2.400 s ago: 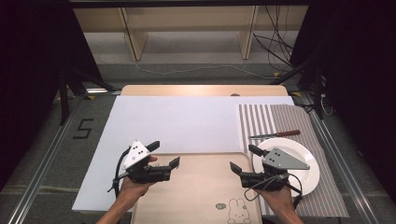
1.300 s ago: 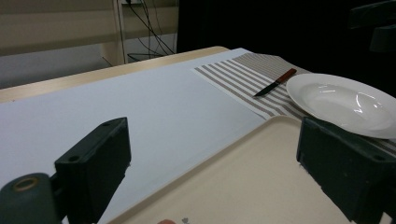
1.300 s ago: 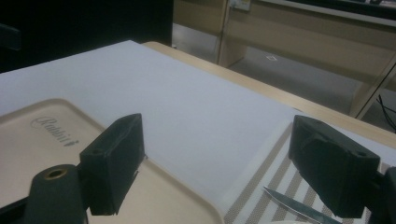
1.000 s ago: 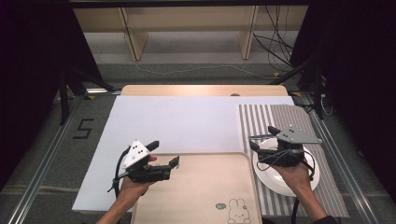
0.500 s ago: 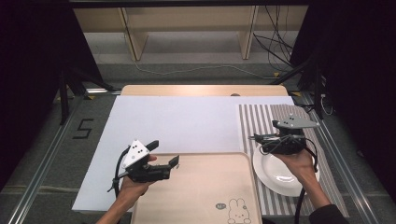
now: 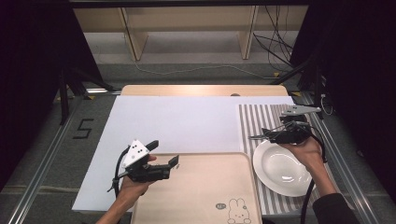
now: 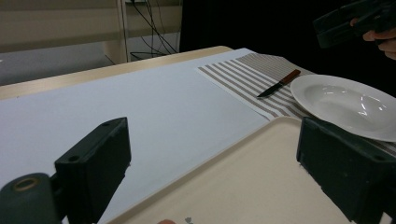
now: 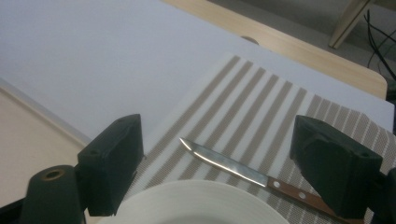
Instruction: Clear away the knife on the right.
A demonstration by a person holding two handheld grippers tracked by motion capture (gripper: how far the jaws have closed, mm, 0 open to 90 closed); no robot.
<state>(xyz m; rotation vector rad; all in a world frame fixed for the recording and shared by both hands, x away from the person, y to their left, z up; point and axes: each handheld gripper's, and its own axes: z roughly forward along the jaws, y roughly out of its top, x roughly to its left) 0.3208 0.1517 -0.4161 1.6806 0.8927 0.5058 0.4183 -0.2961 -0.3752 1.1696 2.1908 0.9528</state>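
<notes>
Your right claw (image 8: pixel 215 172) hangs with its jaws wide and nothing between them, above the knife (image 8: pixel 247 175) that lies flat on the striped mat (image 8: pixel 261 107), just past the far rim of the plate (image 8: pixel 205 205). In the high view the claw (image 6: pixel 261 136) sits over that same spot, at the far left edge of the plate (image 6: pixel 280 168).

Judge the knife as light, stiff and thin, with a smooth steel blade that will likely slip between the pads. Take it by the wooden handle (image 8: pixel 299 193), the riveted end toward the right of the right gripper view; that end is thicker and less slick. It lies low on the mat, so you will probably need to bring the jaws right down to the weave to get around it, and mind the plate rim close alongside.

The plate is a shallow white dish with nothing in it; treat it as breakable. The tray (image 6: pixel 201 186) near you is bare too, apart from a printed rabbit.

Your left claw (image 6: pixel 173 162) is also wide and holds nothing, poised over the tray's far left corner above the tabletop.
</notes>
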